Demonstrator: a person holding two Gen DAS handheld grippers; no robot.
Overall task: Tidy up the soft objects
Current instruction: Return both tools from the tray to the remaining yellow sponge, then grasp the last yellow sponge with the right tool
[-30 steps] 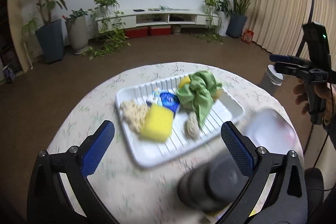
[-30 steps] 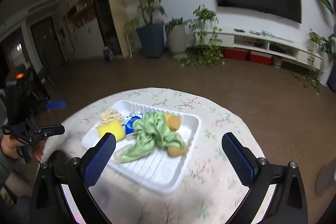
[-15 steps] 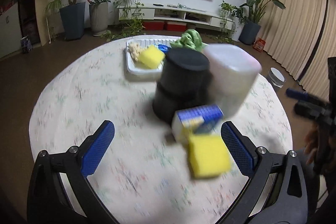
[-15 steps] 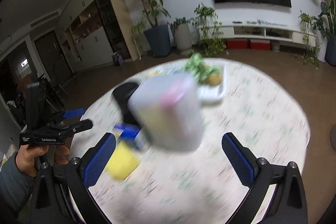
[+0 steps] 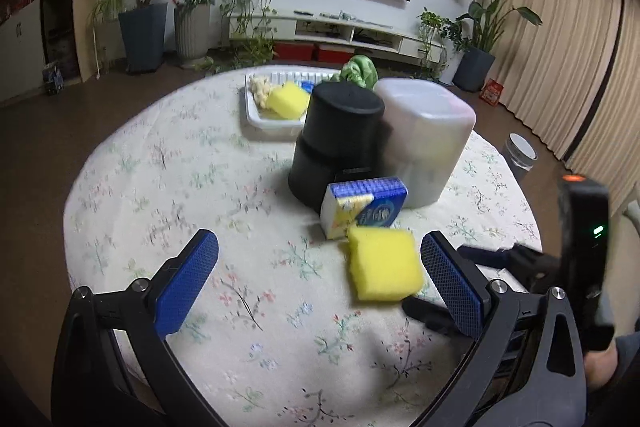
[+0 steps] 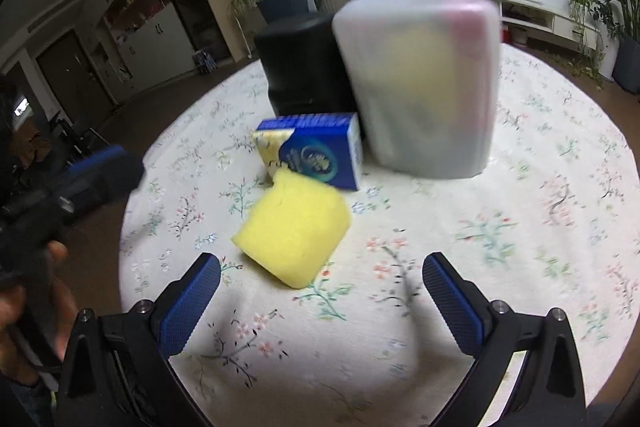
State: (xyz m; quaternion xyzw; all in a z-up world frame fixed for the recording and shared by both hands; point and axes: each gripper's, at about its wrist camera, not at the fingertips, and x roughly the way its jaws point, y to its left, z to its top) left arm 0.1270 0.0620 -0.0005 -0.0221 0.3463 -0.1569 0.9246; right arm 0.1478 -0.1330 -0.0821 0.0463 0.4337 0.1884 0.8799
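Observation:
A yellow sponge (image 5: 383, 264) (image 6: 294, 231) lies on the floral tablecloth near the front. A blue and white tissue pack (image 5: 364, 205) (image 6: 314, 153) lies just behind it. Behind those stand a black cylinder container (image 5: 335, 137) (image 6: 302, 71) and a frosted white box (image 5: 424, 143) (image 6: 420, 83). A white tray (image 5: 272, 121) at the far side holds a second yellow sponge (image 5: 287, 101), a beige scrubber (image 5: 259, 90) and a green cloth (image 5: 360, 71). My left gripper (image 5: 320, 279) is open and empty. My right gripper (image 6: 320, 295) is open and empty, the sponge just ahead of it.
The round table (image 5: 168, 163) has its edge close at left and front. Potted plants (image 5: 144, 27), a TV shelf (image 5: 340, 31) and curtains (image 5: 576, 67) stand around the room. A grey bin (image 5: 520, 157) sits on the floor at right.
Both grippers pulled back from the tray to the near side of the table. The loose sponge, tissue pack and two containers now fill the view, closer than half a second ago.

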